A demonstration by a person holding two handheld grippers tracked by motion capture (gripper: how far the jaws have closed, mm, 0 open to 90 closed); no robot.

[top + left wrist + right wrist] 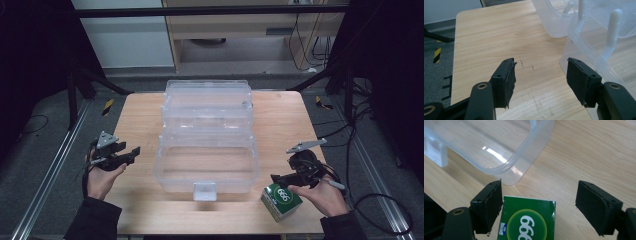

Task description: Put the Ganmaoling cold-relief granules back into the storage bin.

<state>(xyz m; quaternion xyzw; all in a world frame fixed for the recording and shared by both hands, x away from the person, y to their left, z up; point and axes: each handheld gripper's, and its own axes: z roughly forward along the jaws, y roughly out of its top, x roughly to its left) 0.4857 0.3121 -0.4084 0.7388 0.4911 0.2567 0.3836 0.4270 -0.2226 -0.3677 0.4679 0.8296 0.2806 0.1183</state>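
Note:
A clear plastic storage box stands in the middle of the wooden table, its lid folded back behind it. A small green carton with white numerals lies at the front right corner of the box. My right gripper hovers just over that carton with its jaws open; the carton lies between and below them, close to one pad and well clear of the other. My left gripper is held left of the clear box, open, with bare table between its jaws.
A white latch tab juts from the box's front wall. Bare wood lies on both sides of the box. The table's edges drop to grey floor with metal rails and cables on the right.

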